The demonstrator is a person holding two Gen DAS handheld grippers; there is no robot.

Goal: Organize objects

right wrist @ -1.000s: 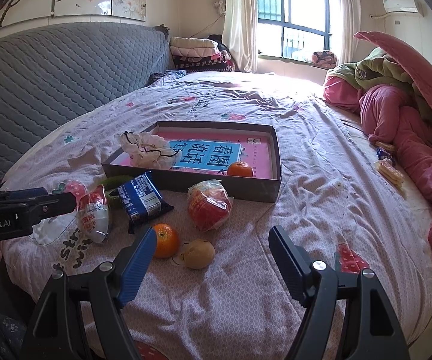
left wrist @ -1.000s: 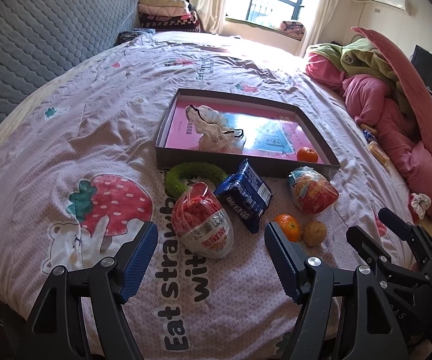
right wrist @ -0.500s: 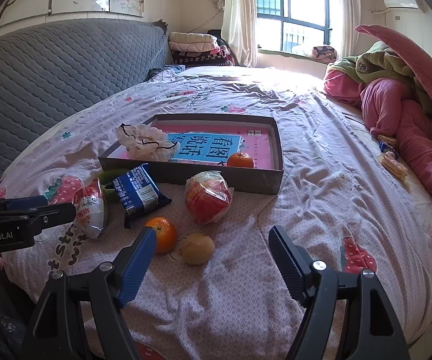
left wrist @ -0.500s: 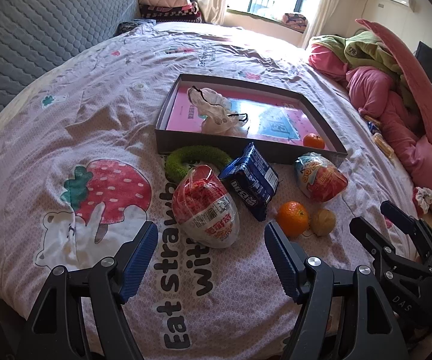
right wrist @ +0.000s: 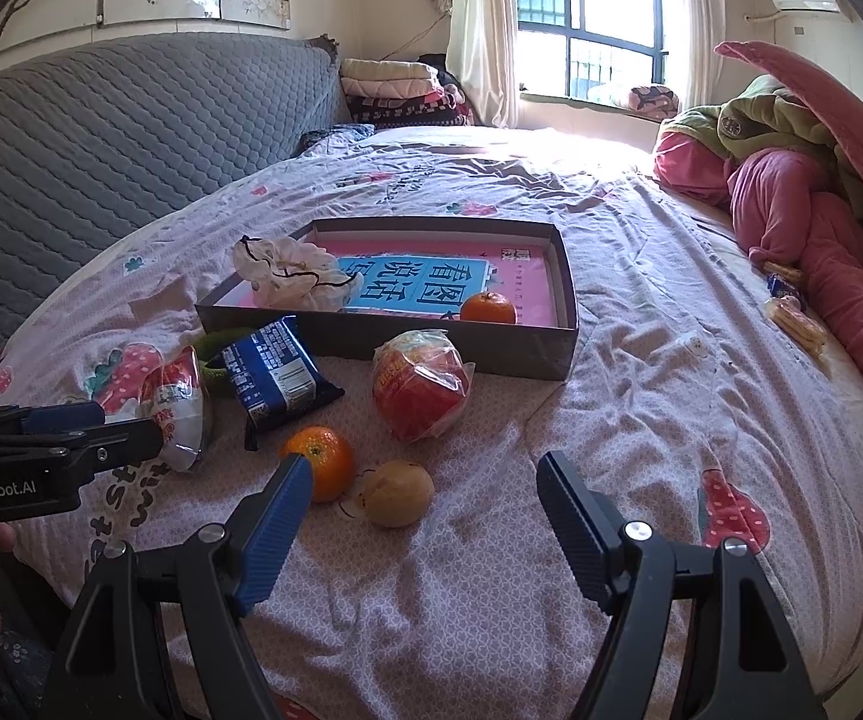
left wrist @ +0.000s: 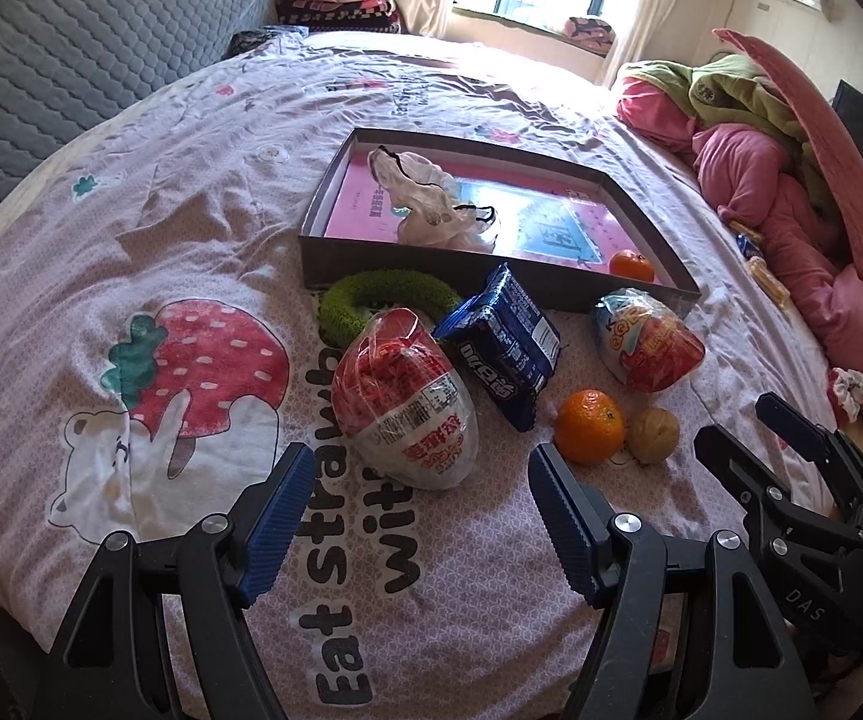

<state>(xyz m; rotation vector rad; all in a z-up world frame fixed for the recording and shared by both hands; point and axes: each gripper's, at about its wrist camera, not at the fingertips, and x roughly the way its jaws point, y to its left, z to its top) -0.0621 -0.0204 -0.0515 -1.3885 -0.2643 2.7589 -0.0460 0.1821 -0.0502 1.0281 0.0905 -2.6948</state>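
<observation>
On a sunlit bed (left wrist: pixel 191 228) with a strawberry-print cover, a shallow box (left wrist: pixel 467 273) holds one orange (left wrist: pixel 631 264), while snack bags, a second orange (left wrist: pixel 588 426) and a brown fruit (left wrist: pixel 654 433) lie just before it, both the left claw (left wrist: pixel 413 510) and right claw (right wrist: pixel 425 516) spread and empty

"Eat strawb" and "with" on the bed sheet (left wrist: pixel 191 276), "GenRobot.AI" on the left gripper (right wrist: pixel 89 420), "DAS" on the right gripper (left wrist: pixel 749 426), Chinese words on the pink book (right wrist: pixel 413 288)
</observation>
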